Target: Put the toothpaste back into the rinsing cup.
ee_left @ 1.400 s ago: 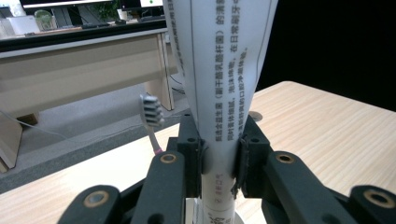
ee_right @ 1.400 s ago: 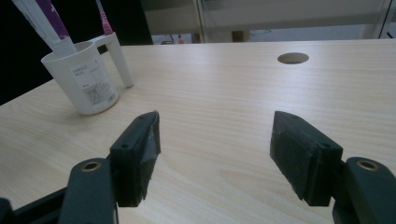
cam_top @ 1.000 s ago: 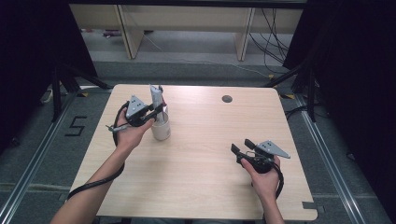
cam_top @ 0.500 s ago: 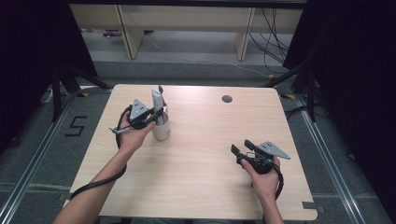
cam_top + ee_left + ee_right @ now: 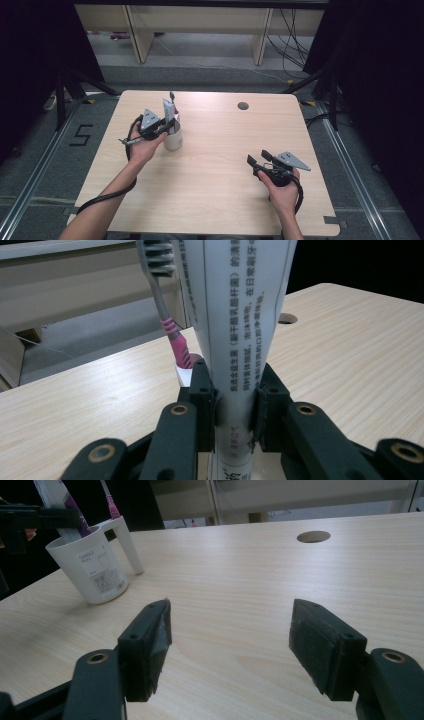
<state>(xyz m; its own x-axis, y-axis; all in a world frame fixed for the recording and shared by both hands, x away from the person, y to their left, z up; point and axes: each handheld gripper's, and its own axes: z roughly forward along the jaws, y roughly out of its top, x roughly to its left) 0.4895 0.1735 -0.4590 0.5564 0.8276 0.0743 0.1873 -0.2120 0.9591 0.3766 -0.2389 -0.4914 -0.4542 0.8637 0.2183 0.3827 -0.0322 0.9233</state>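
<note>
Item one: your left gripper (image 5: 167, 125), jaws clenched on the white toothpaste tube (image 5: 240, 320); the tube stands upright with its lower end inside the white cup (image 5: 173, 140); printed on the tube are vertical columns of Chinese characters in black, sharp in the left gripper view, beside a thin ruled line.

Item two: toothbrush (image 5: 162, 295), grey head and neck, pink ribbed grip; it stands in the same cup, just beside the tube, bristles uppermost.

Item three: the cup, white, with a handle on one side; it rests on the left half of the light wooden surface (image 5: 220, 200), well apart from your right hand; in the right gripper view its wall carries a small printed label with lines of text and a square code, too small to read.

Item four: your right gripper (image 5: 261, 159), jaws released and standing wide with nothing between them; it sits low over the right near part of the surface, pointing toward the cup.

Item five: round cable hole (image 5: 243, 106), at the far side of the surface.
</note>
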